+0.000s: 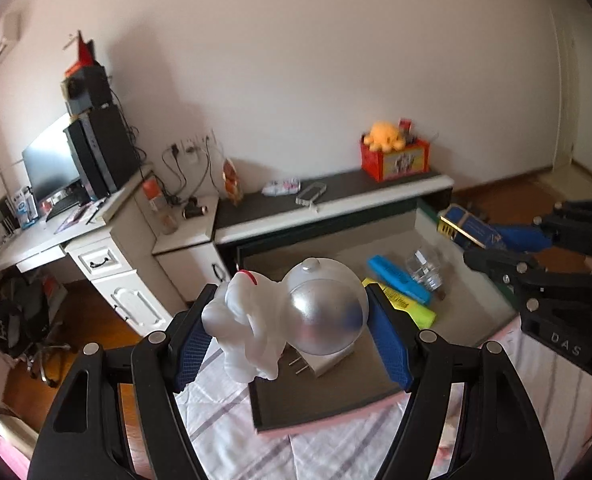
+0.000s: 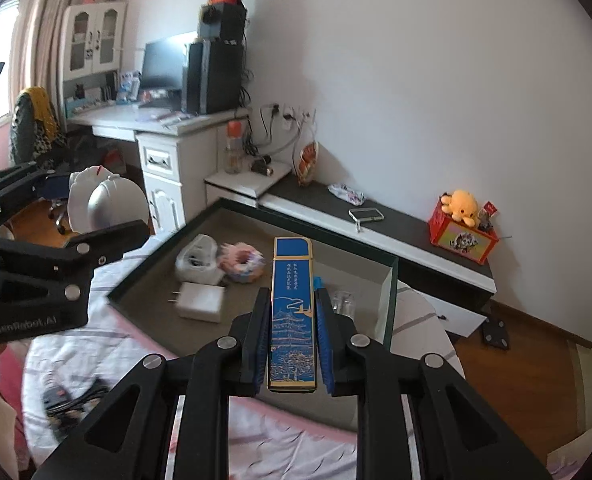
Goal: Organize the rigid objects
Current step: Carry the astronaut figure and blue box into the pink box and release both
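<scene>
The white astronaut figure point(image 1: 283, 320), with its silver domed helmet, sits low in the centre of the left wrist view, gripped between the jaws of the left gripper point(image 1: 291, 344). The blue box point(image 2: 293, 312), long and printed with a gold tower, is clamped lengthwise by the right gripper point(image 2: 291, 344) at the bottom centre of the right wrist view. Both hang above the grey tray point(image 2: 392, 300) on the bed, which already holds a white charger point(image 2: 199, 300), a pink ring point(image 2: 243, 262) and markers point(image 1: 400, 280). Judged step: carrying both items to the tray. Next, each needs a bare patch of tray floor, lowering, then release.
</scene>
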Demonstrator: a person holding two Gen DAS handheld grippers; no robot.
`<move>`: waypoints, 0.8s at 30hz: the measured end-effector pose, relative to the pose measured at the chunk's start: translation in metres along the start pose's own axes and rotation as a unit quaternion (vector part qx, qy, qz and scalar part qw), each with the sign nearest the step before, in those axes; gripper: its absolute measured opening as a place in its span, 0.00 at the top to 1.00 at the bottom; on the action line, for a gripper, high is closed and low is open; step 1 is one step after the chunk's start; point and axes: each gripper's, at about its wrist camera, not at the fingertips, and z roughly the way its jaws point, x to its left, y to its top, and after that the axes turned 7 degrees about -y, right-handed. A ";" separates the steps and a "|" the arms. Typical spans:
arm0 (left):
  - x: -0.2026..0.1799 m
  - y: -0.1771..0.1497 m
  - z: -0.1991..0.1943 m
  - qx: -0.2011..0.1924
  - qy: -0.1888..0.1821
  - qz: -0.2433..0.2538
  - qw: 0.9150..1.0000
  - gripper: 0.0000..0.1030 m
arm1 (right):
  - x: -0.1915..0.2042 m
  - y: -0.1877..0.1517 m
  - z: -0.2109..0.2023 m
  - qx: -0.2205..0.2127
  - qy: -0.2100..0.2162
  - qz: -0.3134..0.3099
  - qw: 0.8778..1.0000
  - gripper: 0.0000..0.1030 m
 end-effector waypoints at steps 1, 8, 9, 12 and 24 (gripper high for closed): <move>-0.003 0.001 0.014 0.010 -0.005 0.004 1.000 0.29 | -0.002 0.000 0.009 0.010 -0.001 -0.001 1.000 0.80; -0.026 -0.005 0.084 0.082 -0.029 0.022 0.996 0.29 | -0.018 -0.020 0.074 0.092 -0.012 0.002 0.996 0.80; -0.029 -0.008 0.091 0.091 -0.029 0.027 0.995 0.29 | -0.019 -0.023 0.078 0.098 -0.012 0.002 0.995 0.80; -0.033 -0.014 0.103 0.108 -0.032 0.037 0.993 0.29 | -0.022 -0.035 0.087 0.115 -0.016 0.002 0.993 0.80; -0.022 -0.017 0.078 0.088 -0.028 0.014 0.996 0.10 | -0.026 -0.038 0.058 0.093 -0.021 0.024 0.995 0.74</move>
